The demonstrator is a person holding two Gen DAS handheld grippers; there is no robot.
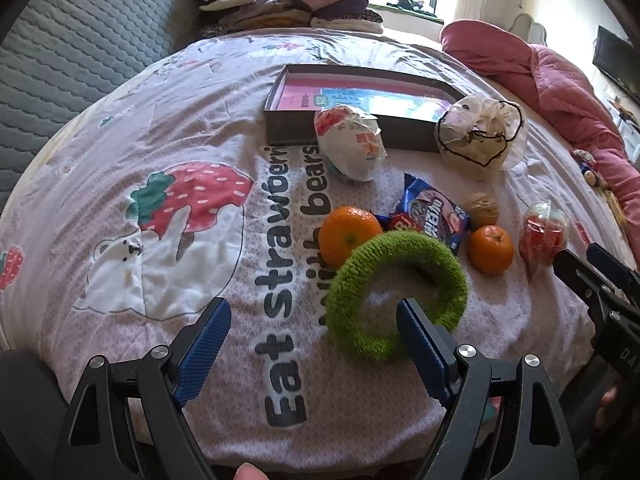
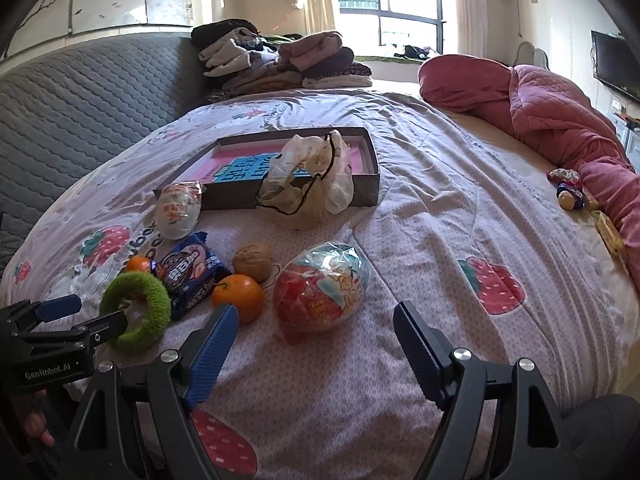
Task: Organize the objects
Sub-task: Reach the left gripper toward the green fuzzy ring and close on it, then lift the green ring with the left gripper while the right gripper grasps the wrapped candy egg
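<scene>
The step in hand appears to be the first pickup: the left gripper [image 1: 314, 328] stands wide open, holding nothing, one finger reaching through the green ring [image 1: 396, 294], which lies on the bed well short of the box [image 1: 288, 118]. The right gripper [image 2: 316, 330] is likewise spread and empty, near the wrapped red sweet [image 2: 320, 288]. Next, the left jaws likely must close on the ring's band. The box holds only printed paper; a drawstring pouch [image 2: 308, 184] leans against its near wall.

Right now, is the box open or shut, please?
Open: the box has no lid on, and its pink and blue inside shows.
</scene>
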